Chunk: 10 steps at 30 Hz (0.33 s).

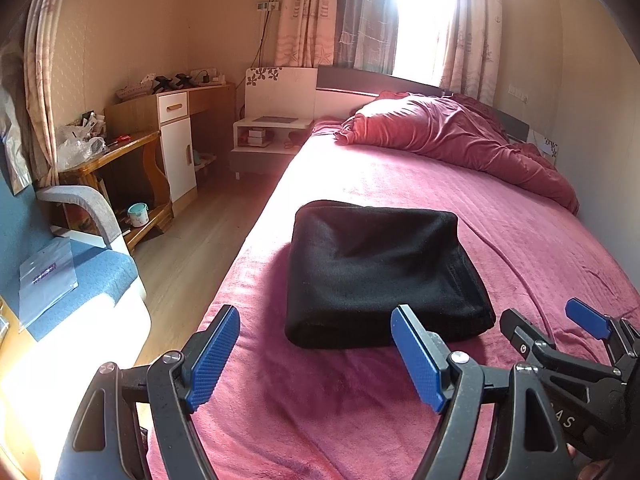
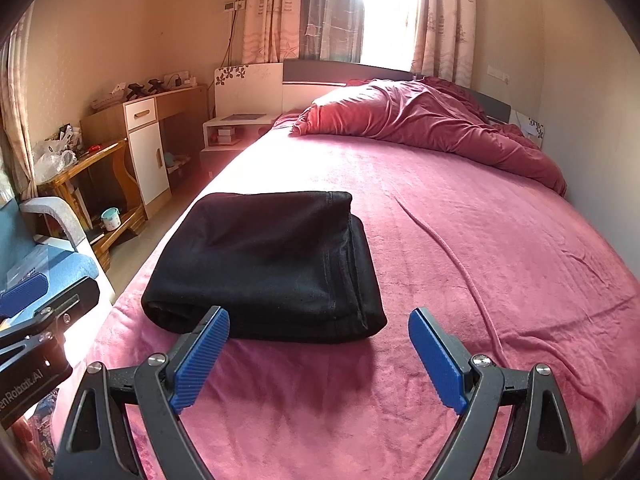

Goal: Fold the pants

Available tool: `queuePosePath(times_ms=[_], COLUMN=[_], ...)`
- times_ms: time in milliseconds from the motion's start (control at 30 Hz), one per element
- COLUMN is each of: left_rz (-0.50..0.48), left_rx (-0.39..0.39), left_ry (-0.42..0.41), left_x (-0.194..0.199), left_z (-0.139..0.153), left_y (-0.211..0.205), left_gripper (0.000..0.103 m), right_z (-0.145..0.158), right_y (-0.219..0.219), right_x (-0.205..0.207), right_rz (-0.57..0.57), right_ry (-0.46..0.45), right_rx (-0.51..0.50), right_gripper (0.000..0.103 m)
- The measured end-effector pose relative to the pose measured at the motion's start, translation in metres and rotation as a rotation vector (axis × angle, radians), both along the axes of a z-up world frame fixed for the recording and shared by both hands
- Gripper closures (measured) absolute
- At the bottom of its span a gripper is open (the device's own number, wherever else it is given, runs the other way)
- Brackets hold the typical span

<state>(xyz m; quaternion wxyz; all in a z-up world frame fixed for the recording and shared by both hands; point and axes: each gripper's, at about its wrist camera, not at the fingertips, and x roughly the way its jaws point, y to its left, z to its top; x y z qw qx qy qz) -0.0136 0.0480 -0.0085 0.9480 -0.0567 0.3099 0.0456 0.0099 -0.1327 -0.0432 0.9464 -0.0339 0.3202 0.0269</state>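
The black pants (image 1: pixel 380 272) lie folded into a compact rectangle on the pink bed cover (image 1: pixel 400 184), near the bed's left edge. They show in the right wrist view too (image 2: pixel 272 264). My left gripper (image 1: pixel 316 356) is open and empty, hovering just short of the near edge of the pants. My right gripper (image 2: pixel 320 356) is open and empty, also just short of the near edge. The right gripper shows at the lower right of the left wrist view (image 1: pixel 556 324). The left gripper shows at the far left of the right wrist view (image 2: pixel 36 304).
A crumpled red duvet (image 1: pixel 460 132) lies at the head of the bed. Left of the bed are a wooden floor (image 1: pixel 192 248), a white nightstand (image 1: pixel 268 136), a wooden desk with clutter (image 1: pixel 132 148) and a blue chair (image 1: pixel 80 276). A wall runs along the bed's right side.
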Motion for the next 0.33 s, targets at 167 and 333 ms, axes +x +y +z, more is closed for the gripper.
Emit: queuePosePath(times_ms=[167,333], left_rz=[0.000,-0.013], left_rx=[0.014,0.018], left_ry=[0.008,0.025], left_x=[0.000,0.001], left_z=[-0.002,-0.007], left_y=[-0.003,-0.004], left_gripper=[0.023,0.030], right_z=[-0.002,-0.011], right_y=[-0.002,-0.007], right_x=[-0.001,0.001], right_rz=[-0.002,-0.007], right_ry=[0.006,0.036], right_rx=[0.002,0.011], right_gripper=[0.011,0.011])
